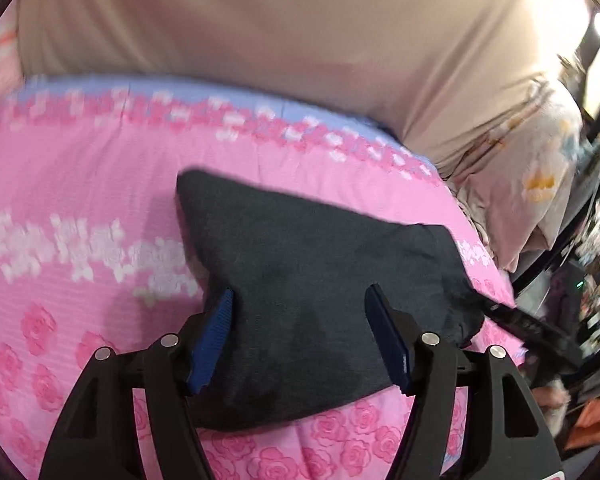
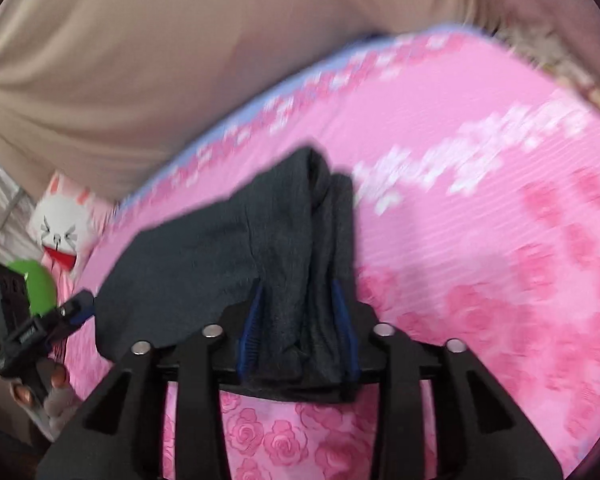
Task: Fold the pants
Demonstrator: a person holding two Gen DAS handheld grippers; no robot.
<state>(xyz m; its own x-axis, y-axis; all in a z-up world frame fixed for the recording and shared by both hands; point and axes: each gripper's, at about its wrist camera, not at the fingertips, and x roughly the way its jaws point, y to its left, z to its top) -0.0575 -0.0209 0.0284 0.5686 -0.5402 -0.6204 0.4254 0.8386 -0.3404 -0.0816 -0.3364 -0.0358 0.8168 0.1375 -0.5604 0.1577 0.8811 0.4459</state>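
Note:
Dark grey pants (image 1: 308, 264) lie folded in a compact bundle on a pink rose-patterned bed cover (image 1: 80, 168). My left gripper (image 1: 300, 300) is open, its blue-padded fingers (image 1: 216, 332) spread on either side of the bundle's near part. My right gripper (image 2: 298, 294) is shut on a bunched fold of the pants (image 2: 220, 240), the cloth pinched between its blue pads. In the left wrist view the right gripper shows at the bundle's right end (image 1: 512, 320). In the right wrist view the left gripper shows at the bundle's left end (image 2: 72, 308).
A beige curtain or sheet (image 1: 280, 20) hangs behind the bed. A floral pillow (image 1: 532, 184) lies at the bed's right edge. A white cartoon-rabbit pillow (image 2: 60, 228) sits at the left edge. Clutter stands off the bed at far right (image 1: 596, 280).

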